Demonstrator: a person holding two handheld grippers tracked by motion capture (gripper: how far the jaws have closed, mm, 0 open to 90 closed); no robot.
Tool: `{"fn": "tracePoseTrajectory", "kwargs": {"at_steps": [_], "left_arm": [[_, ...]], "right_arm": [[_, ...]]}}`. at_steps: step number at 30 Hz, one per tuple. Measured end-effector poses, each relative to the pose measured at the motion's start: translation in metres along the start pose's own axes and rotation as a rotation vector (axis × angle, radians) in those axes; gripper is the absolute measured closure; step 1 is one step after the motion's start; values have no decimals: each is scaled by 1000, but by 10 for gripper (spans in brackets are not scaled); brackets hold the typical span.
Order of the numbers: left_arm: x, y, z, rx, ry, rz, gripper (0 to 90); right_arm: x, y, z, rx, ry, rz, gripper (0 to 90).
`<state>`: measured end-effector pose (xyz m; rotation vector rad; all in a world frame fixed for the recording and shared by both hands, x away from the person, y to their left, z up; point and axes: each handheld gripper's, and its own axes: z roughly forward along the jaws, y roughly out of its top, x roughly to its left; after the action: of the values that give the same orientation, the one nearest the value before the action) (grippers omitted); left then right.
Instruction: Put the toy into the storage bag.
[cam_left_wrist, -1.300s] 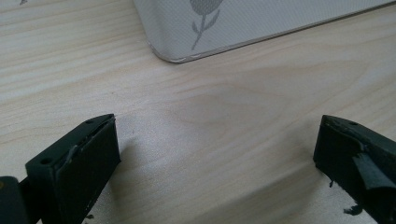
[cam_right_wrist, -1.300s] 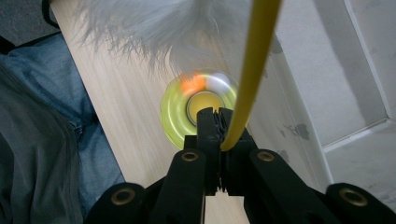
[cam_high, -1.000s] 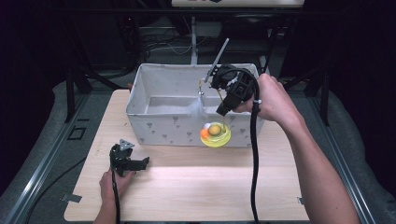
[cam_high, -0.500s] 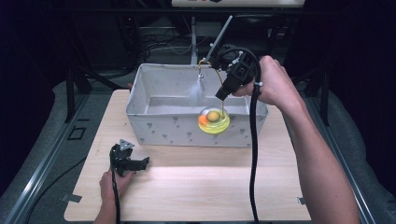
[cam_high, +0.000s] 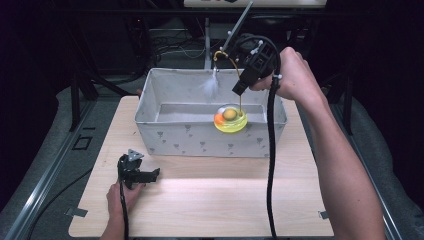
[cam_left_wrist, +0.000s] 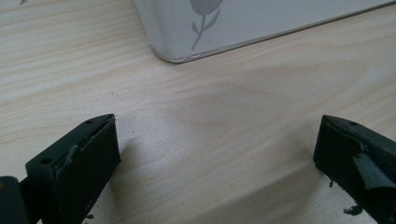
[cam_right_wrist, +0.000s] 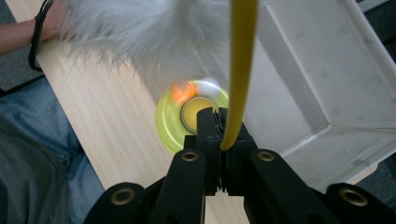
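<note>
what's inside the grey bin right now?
Bin: bare grey floor is visible. The toy's yellow disc and white feather hang over it from the wand in the right gripper. The near wall hides the floor's front strip.

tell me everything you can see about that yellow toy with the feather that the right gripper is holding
The cat toy has a round, yellow-green, plastic-looking base carrying an orange ball and a tan centre. A thin yellow wire rises from it, curving at the top, where a fluffy white feather dangles. The right gripper has its jaws shut on the wire, and the base hangs by the front wall of the grey fabric bin. Whether the base touches the bin's rim can't be told. In the right gripper view it looks blurred.
</note>
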<state>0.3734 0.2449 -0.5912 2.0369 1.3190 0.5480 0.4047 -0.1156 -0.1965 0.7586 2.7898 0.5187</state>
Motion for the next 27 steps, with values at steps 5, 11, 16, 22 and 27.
{"fn": "tracePoseTrajectory", "kwargs": {"at_steps": [5,11,16,22,27], "left_arm": [[0,0,0,0,0,0,2],[0,0,0,3,0,4,2],[0,0,0,3,-1,4,2],[0,0,0,3,-1,3,2],[0,0,0,3,-1,4,2]], "right_arm": [[-5,2,-3,-7,-8,11,884],[-10,5,-3,-1,-25,23,884],[-18,9,-1,-12,-28,45,883],[-26,14,-3,-31,-44,74,883],[-32,15,0,-38,-64,94,883]]}}
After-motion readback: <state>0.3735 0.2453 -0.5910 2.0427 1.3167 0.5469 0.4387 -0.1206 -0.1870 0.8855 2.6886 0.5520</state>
